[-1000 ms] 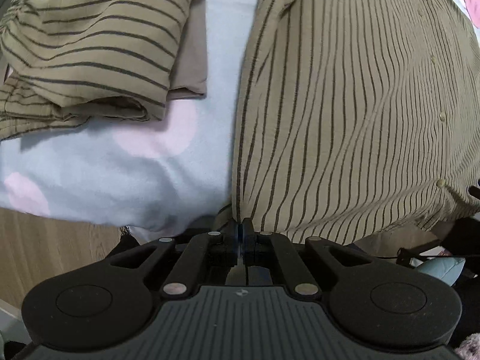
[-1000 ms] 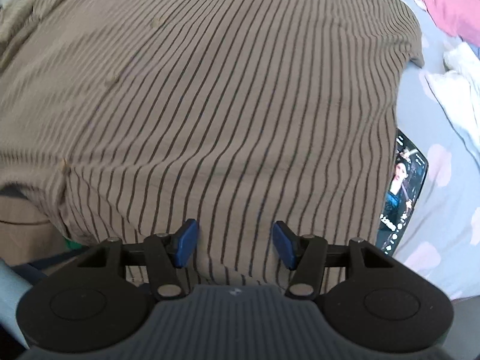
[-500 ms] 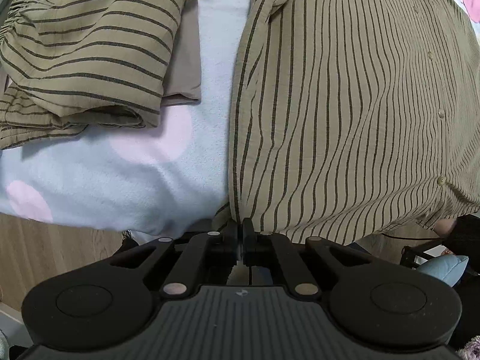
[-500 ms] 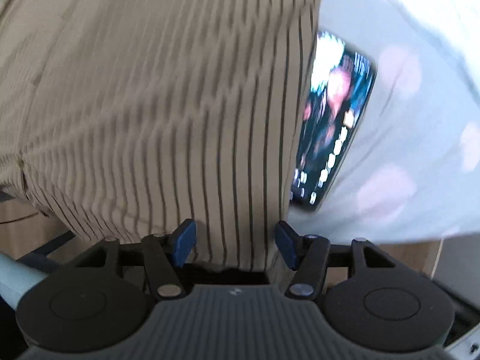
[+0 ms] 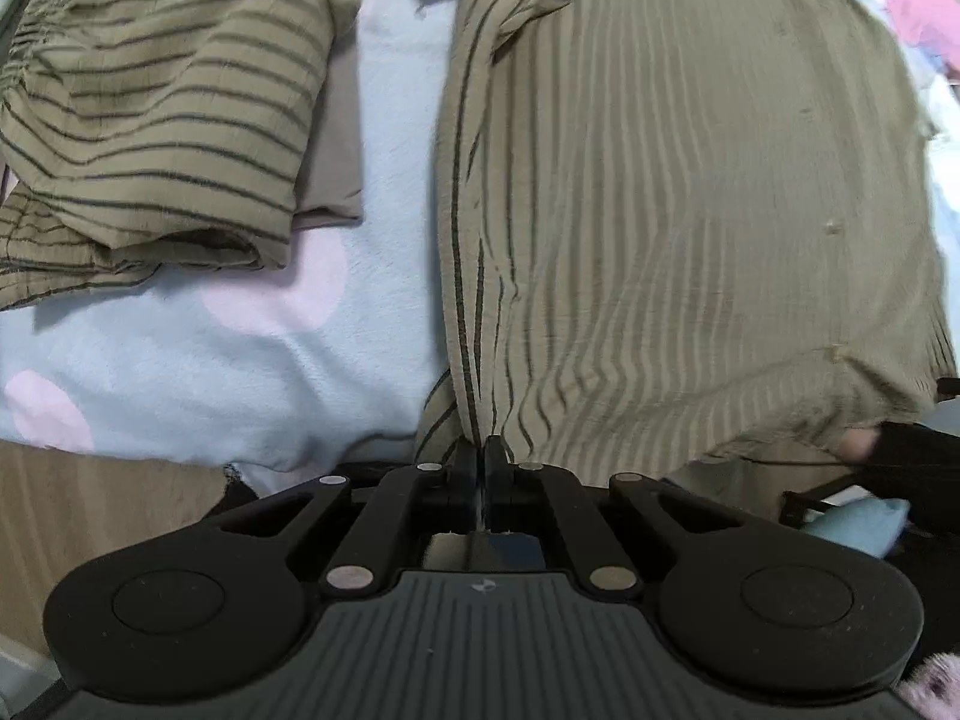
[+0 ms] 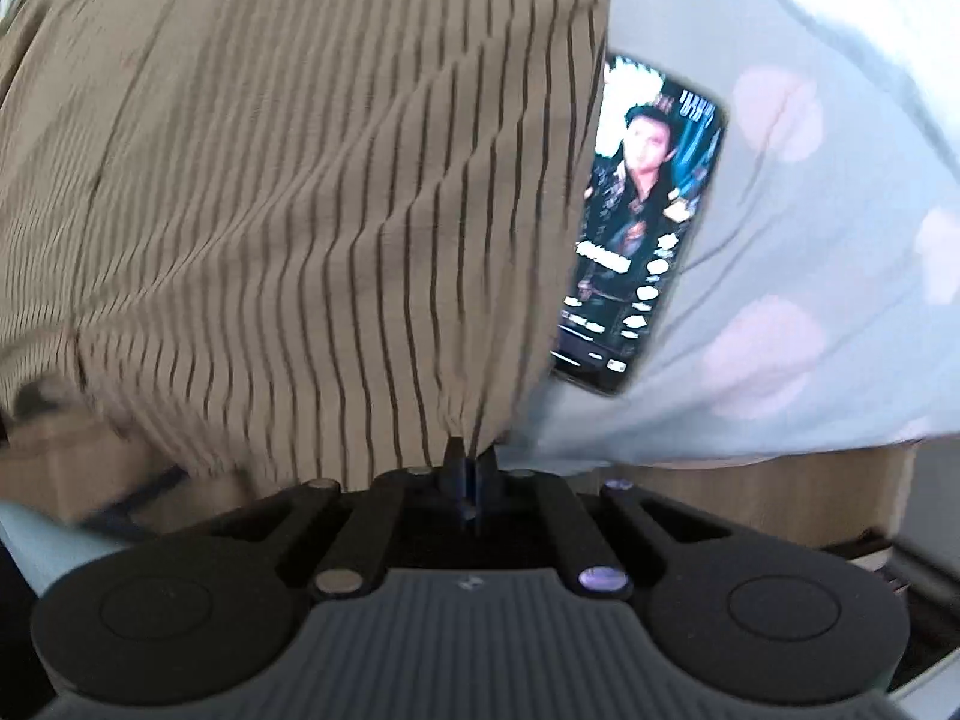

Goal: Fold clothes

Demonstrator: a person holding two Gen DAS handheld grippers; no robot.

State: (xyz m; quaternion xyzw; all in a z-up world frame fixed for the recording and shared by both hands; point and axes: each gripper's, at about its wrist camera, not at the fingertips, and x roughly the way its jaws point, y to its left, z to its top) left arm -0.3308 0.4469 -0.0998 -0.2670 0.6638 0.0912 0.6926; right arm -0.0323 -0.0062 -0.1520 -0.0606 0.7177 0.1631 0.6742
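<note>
Two striped garments [image 5: 690, 192] [image 5: 162, 96], one phone [image 6: 642, 228], one spotted blanket [image 5: 240, 360].

Nothing can be read. The phone [image 6: 645, 228], right of centre in the right wrist view, shows white characters on its screen, too blurred to make out.

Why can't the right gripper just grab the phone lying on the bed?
Probably not yet: the right gripper is shut on the striped shirt's corner, so its jaws are busy. The phone lies uncovered beside the shirt.
</note>
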